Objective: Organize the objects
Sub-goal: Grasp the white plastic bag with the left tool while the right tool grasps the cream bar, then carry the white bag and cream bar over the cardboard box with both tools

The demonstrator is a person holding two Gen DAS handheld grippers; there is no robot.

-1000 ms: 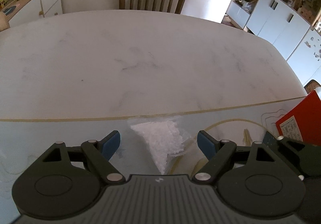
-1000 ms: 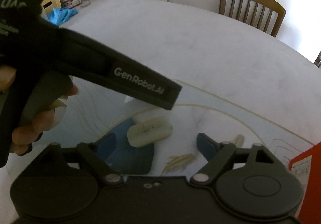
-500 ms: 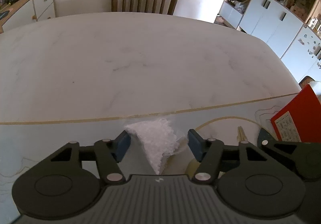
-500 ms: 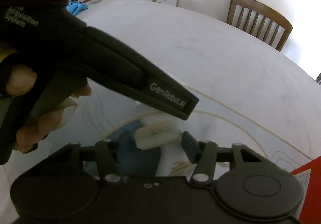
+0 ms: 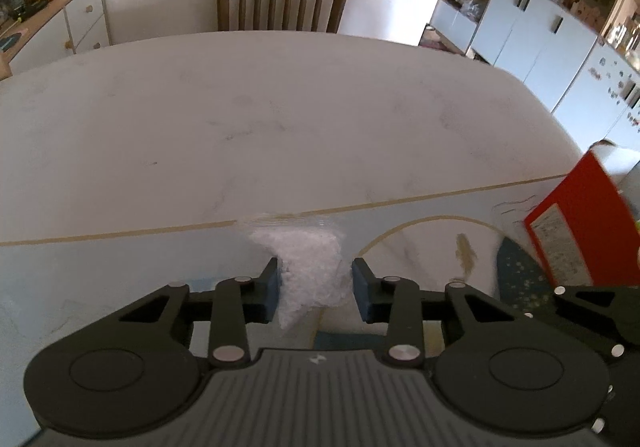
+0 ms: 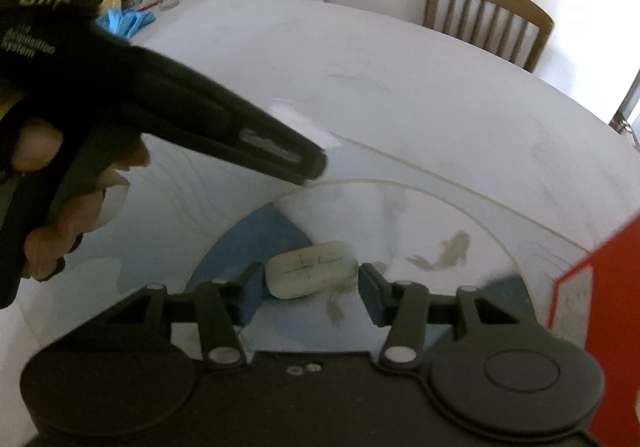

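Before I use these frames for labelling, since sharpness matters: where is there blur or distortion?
Left wrist view: fisheye curves the white marble table edge; the red box is smeared. Right wrist view: the black gripper handle and the red box are motion-blurred; the pale rounded block stays fairly sharp.

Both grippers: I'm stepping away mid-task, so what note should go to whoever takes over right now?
Left gripper: jaws closing, pads at the sides of the bag of white granules, which lies on the mat.
Right gripper: closed on the pale bar.
Red box stands at the right edge.
Done: both items are between the pads.
Left: lift and place them; no destination is visible.
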